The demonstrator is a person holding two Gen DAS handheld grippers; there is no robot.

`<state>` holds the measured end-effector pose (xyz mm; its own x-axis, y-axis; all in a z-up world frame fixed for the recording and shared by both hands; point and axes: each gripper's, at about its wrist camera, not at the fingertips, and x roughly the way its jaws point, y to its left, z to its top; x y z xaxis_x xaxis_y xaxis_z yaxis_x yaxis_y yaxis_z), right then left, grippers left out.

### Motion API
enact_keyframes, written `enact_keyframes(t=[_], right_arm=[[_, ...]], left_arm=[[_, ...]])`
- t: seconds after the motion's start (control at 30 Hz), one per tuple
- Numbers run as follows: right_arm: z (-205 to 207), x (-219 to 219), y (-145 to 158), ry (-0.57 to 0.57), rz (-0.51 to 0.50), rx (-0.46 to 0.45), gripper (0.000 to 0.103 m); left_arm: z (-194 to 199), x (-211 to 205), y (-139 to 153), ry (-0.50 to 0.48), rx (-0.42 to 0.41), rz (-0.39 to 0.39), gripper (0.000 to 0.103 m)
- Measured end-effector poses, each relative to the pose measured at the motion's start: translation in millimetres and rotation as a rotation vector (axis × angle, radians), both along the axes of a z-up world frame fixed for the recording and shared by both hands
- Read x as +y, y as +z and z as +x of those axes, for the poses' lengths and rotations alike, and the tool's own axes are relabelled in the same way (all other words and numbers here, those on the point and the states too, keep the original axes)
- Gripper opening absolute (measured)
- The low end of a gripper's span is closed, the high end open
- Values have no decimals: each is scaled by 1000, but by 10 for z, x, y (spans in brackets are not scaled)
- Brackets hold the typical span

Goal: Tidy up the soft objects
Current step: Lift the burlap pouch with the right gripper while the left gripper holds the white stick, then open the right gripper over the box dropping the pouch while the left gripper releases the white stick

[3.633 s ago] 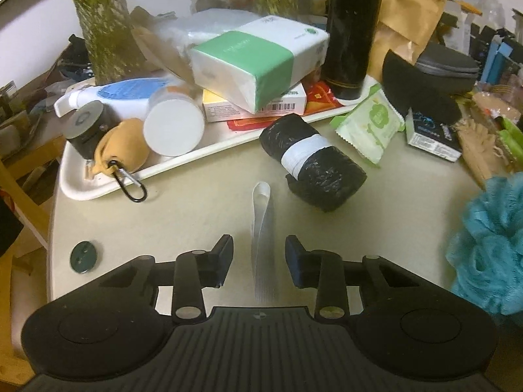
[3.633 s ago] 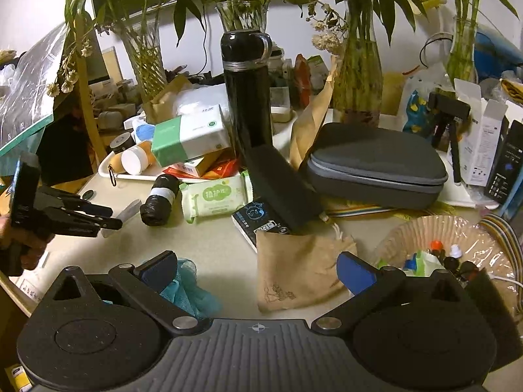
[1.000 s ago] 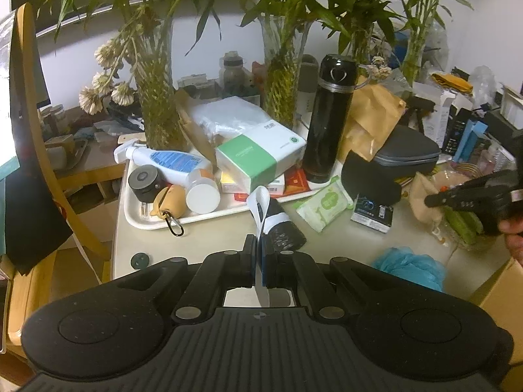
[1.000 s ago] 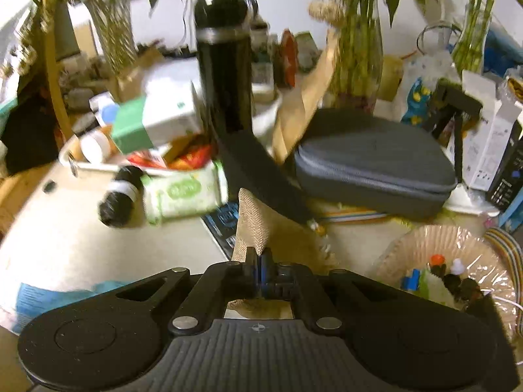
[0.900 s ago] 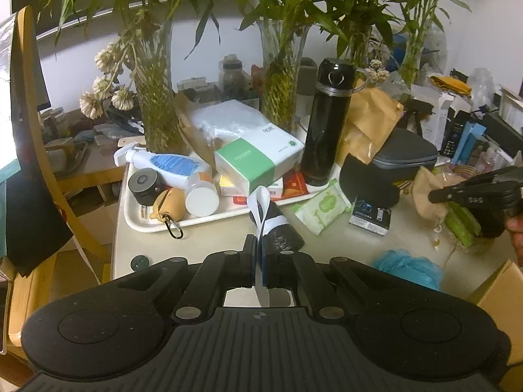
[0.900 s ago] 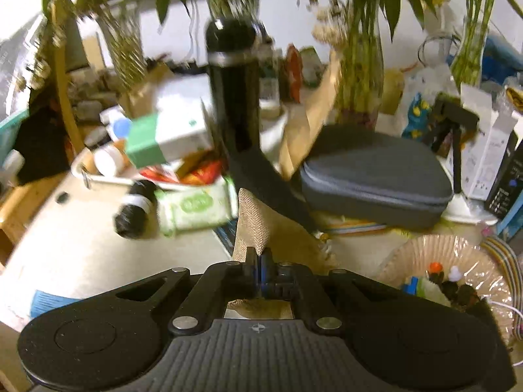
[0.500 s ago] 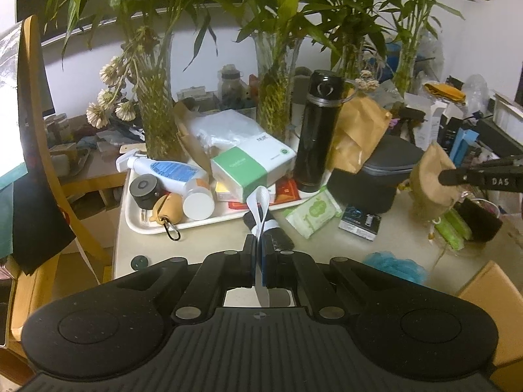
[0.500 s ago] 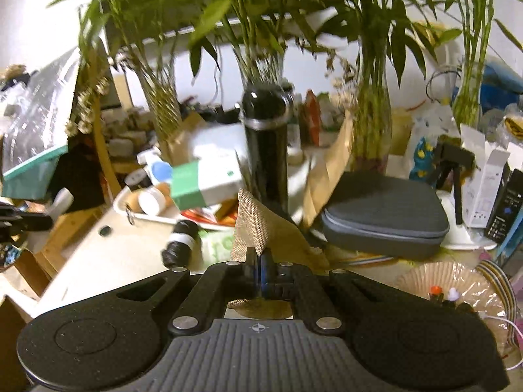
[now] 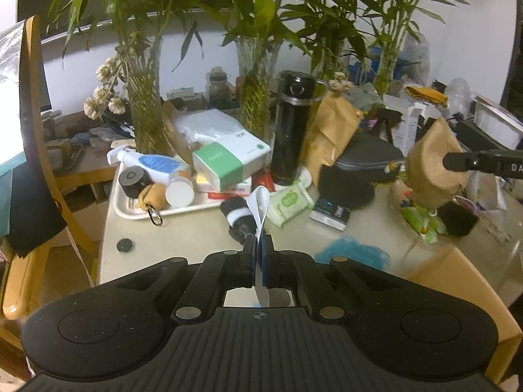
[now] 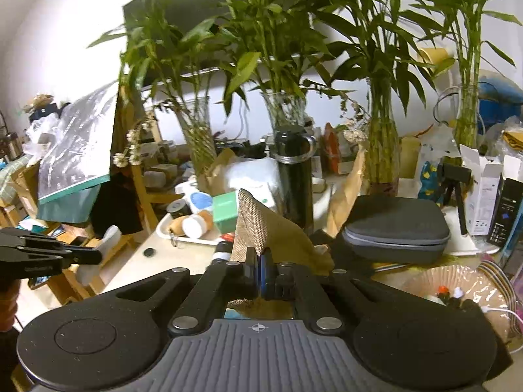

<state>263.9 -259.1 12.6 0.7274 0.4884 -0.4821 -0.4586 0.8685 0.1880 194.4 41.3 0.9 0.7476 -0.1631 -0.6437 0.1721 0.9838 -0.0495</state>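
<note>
Left tongs (image 9: pixel 260 254) clamp a limp white strap (image 9: pixel 260 205), lifted over the desk (image 9: pixel 183 238). Right tongs (image 10: pixel 260 271) pinch a burlap pouch (image 10: pixel 261 228), also aloft.

Risk: thin fabric slipping from the narrow pinch; pouch swinging into the black flask (image 9: pixel 289 130).

Cluttered desk, bamboo vases (image 9: pixel 147 111), white wall.
</note>
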Motion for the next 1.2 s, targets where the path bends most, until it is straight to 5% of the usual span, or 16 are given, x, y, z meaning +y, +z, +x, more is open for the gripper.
enact_keyframes(t=[0.5, 0.63, 1.2], right_arm=[[-1022, 76, 324, 127, 71, -181, 4], [-1200, 141, 274, 224, 106, -153, 4], [-1450, 650, -256, 386, -130, -4, 4]], left_arm=[[-570, -132, 126, 25, -71, -16, 4], [-696, -171, 108, 26, -64, -23, 4], [-898, -286, -132, -1, 13, 2, 4]])
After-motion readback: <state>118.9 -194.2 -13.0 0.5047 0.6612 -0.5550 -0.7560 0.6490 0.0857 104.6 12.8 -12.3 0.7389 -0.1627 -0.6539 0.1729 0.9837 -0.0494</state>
